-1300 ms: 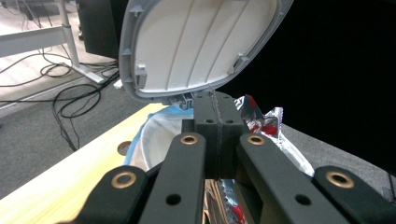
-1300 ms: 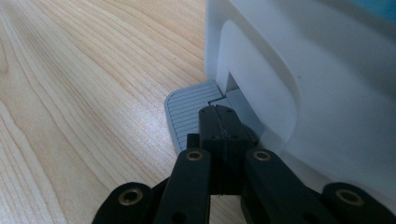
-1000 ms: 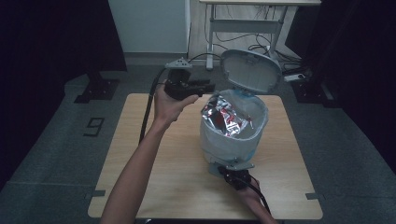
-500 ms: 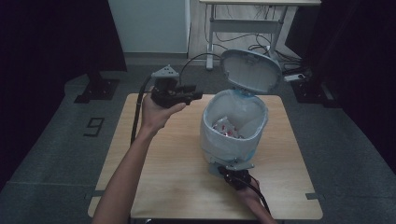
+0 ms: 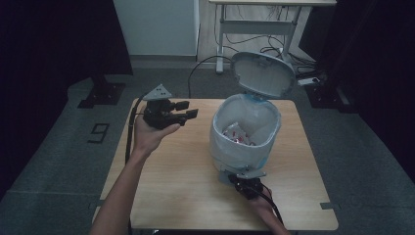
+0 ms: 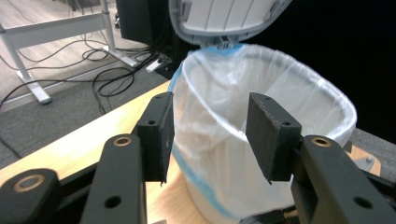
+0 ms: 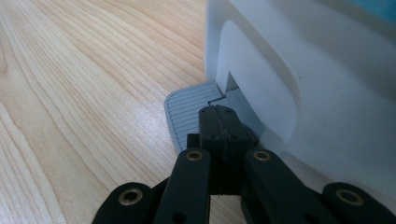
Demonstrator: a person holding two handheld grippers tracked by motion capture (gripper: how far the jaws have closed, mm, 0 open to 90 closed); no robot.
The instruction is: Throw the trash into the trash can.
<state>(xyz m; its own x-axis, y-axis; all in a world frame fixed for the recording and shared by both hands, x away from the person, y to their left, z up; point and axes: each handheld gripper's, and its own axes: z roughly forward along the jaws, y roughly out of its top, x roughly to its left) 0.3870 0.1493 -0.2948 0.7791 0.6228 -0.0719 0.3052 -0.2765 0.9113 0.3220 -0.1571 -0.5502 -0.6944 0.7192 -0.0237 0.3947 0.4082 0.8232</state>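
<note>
- The bin (image 5: 244, 134) is judged light and stiff: thin white plastic that may slide on the smooth desk (image 5: 171, 191) if pushed sideways. It stands just ahead of the right tongs (image 7: 219, 126) and well to the side of the left tongs (image 5: 188, 109).
- The pedal (image 7: 187, 114) is taken as the place to act on; its ribbed top is seen under the tips of the right tongs, which are pressed together and rest on it.
- The lid (image 5: 263, 73) is held upright, on the bin's far side from the right tongs.
- The left tongs are spread, nothing between them, and are pointed at the bin's rim in the left gripper view.
- A thin clear bag (image 6: 219, 126) lines the bin; it is soft and easily torn or snagged.
- Red-and-white wrappers (image 5: 237, 135) lie at the bottom; what they are cannot be told.
</note>
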